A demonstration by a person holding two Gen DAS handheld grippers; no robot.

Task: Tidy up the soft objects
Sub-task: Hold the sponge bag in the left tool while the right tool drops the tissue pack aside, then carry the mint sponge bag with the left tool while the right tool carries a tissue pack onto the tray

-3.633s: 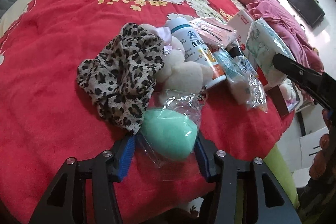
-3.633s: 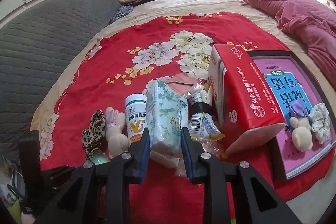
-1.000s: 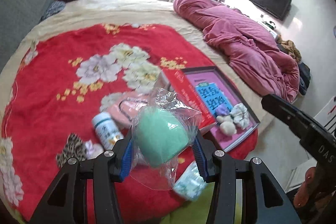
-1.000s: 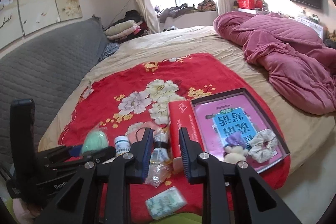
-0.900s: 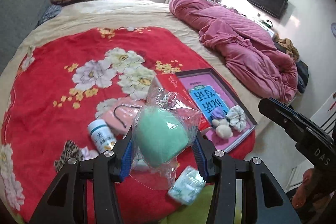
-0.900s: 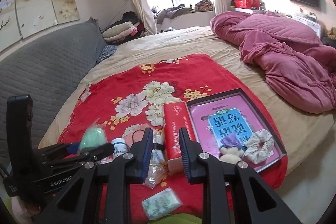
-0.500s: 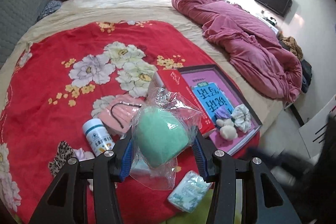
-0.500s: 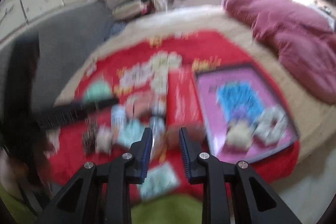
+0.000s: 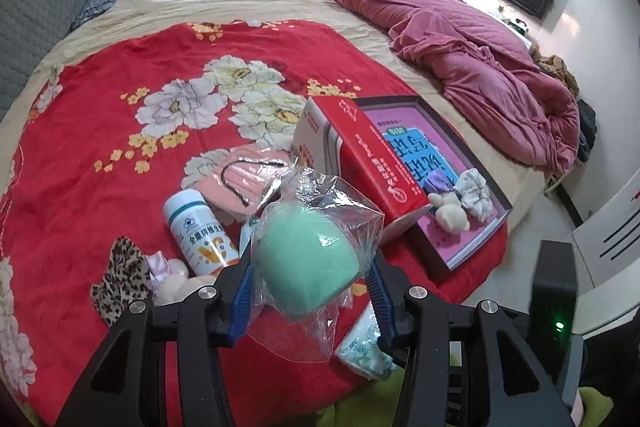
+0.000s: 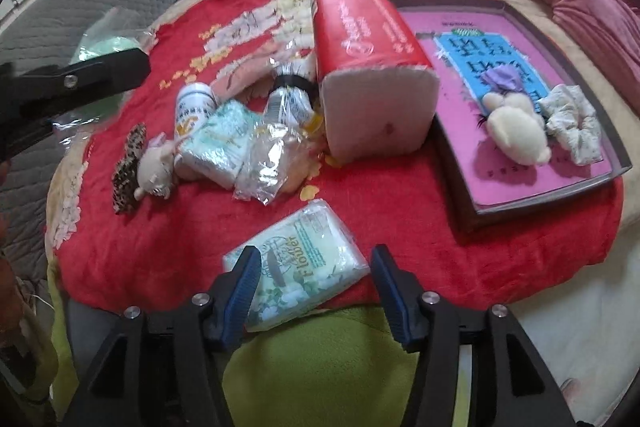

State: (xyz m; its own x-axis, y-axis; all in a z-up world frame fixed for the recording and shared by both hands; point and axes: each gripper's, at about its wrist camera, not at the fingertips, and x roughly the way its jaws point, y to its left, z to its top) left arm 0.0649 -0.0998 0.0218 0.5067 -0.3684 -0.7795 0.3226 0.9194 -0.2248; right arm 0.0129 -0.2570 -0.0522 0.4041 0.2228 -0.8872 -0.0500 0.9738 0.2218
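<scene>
The green sponge in its clear bag (image 9: 306, 263) is squeezed between the pads of the left hand-held gripper (image 9: 310, 293), above the red blanket (image 9: 80, 147). The right hand-held gripper (image 10: 316, 291) has just been opening; its pads stand apart around a tissue pack (image 10: 298, 267) lying at the blanket's edge.

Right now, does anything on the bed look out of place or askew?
Yes: the tissue pack lies askew at the red blanket's near edge, apart from the clutter, partly overhanging it. The right tongs, just opened, straddle it without pressing.
</scene>
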